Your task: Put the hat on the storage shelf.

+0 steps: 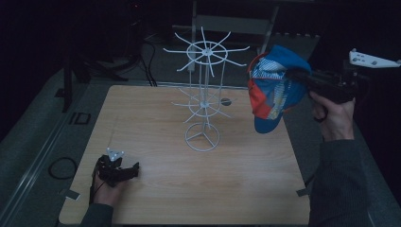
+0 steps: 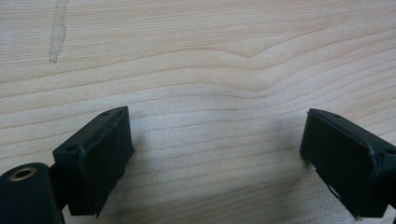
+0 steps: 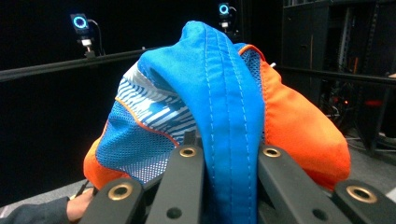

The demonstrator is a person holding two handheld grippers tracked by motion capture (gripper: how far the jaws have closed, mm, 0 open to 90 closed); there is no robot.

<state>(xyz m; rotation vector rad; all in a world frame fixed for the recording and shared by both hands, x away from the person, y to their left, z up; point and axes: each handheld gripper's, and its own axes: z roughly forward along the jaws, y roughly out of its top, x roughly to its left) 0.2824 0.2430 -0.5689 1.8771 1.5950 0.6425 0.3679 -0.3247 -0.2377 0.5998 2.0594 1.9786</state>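
Left gripper (image 1: 124,173) rests low on the near-left part of the worktop (image 1: 246,189), jaws spread wide with nothing between them; the left gripper view shows bare wood grain between the two black pads. It is well apart from the rack and idle.

Centre: white wire rack (image 1: 204,94) stands upright on its ring base, two tiers of radiating prongs, all of them bare. Upper tier is the wider one, and its prongs reach out toward the right.

Right gripper (image 1: 295,75) is held up in the air off the right edge of the worktop, pointing left toward the rack. Its jaws are clamped tight on a fold of the cap (image 1: 272,90), a blue, orange and white mesh one, which hangs from them with the brim drooping down. The right gripper view shows the blue seam pinched between the jaws (image 3: 229,121).

Judgement on the step: hanging the cap on an upper prong looks like the aim. Best approach is level, from the right, keeping the cap's opening facing the prong tip, lowering it over before releasing. Light rack may tip; the left gripper could steady the base.
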